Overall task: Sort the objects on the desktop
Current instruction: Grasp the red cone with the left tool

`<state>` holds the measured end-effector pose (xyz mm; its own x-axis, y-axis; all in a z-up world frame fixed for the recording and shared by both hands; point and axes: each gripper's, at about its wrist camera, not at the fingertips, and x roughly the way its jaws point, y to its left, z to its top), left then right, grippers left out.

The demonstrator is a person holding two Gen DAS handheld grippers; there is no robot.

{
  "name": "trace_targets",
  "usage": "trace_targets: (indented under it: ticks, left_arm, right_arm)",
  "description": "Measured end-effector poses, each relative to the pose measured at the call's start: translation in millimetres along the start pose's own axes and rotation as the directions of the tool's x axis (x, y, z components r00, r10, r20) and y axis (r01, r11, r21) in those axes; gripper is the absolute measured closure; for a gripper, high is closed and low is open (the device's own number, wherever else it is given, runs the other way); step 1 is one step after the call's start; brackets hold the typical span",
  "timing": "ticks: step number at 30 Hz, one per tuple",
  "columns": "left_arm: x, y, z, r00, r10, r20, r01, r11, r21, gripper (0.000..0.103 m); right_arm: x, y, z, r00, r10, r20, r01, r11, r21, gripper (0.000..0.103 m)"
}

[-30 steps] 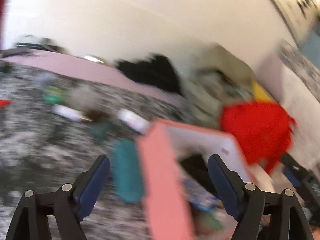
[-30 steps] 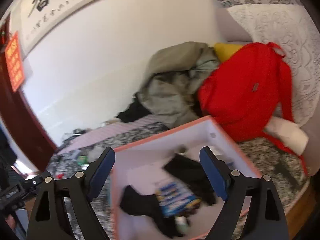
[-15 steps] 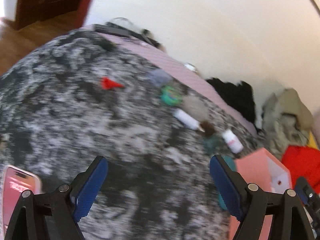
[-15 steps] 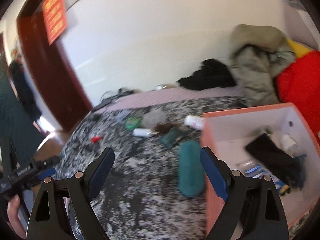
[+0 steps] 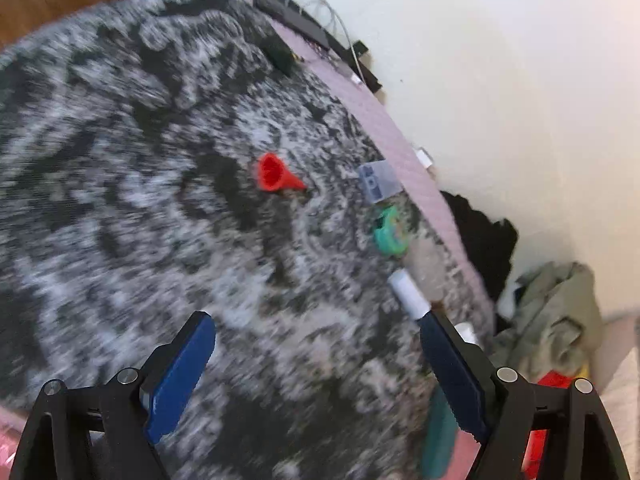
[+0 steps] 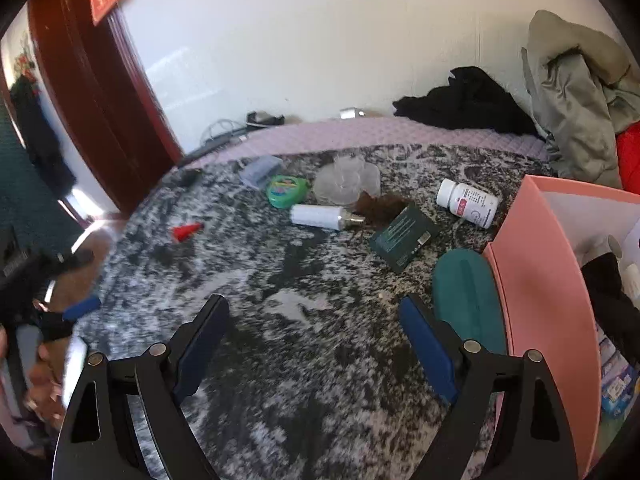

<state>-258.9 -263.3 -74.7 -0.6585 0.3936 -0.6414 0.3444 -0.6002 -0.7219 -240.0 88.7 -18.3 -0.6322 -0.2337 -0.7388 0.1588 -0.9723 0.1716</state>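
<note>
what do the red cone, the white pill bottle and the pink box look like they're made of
Red cone: probably plastic, uniform bright colour, hollow.
White pill bottle: glossy plastic, printed label.
Pink box: likely matte cardboard, with thin flat walls.

Stuff was scattered over the mottled blanket: red cone tipped over, green tape measure, white tube and pill bottle lying flat, teal case against the pink box.

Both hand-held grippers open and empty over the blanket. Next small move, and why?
Probably lower the right hand-held gripper onto the teal case: it lies nearest, just beside the pink box, and the jaws stand open with nothing between them.
</note>
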Motion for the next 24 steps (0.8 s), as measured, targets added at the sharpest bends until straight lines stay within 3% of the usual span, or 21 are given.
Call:
trace_targets:
  ticks: [5,9,13,17,21,24]
  left_arm:
    - [46,-5,36,0.997,-0.064,-0.047,0.061,0.996,-0.060,0.016]
    - [76,-2,62,0.995,-0.087,-0.045,0.083,0.992,-0.094,0.016]
    - [98,0,73,0.997,0.077,-0.004,-0.077,0.997,-0.006,0.016]
    - [120,-3,77,0.987,0.160,0.027,-0.161,0.983,0.090,0.016]
    - [137,-12,75,0.971,0.217,0.096,-0.233,0.952,0.199,0.015]
    - [152,-19,63,0.952,0.239,0.193,-0.289,0.909,0.302,0.011]
  right_arm:
    - [27,1,2,0.999,-0.054,-0.003,0.054,0.996,-0.071,0.013]
    - [44,-12,5,0.998,-0.063,-0.023,0.061,0.996,-0.058,0.013]
    - [56,-19,6,0.999,-0.050,-0.021,0.049,0.998,-0.050,0.013]
    - [65,-17,6,0.999,-0.051,0.003,0.051,0.996,-0.079,0.013]
    - [72,-11,3,0.999,-0.038,-0.001,0.038,0.994,-0.107,0.013]
    - [76,-6,-2,0.999,-0.046,-0.010,0.044,0.988,-0.146,0.013]
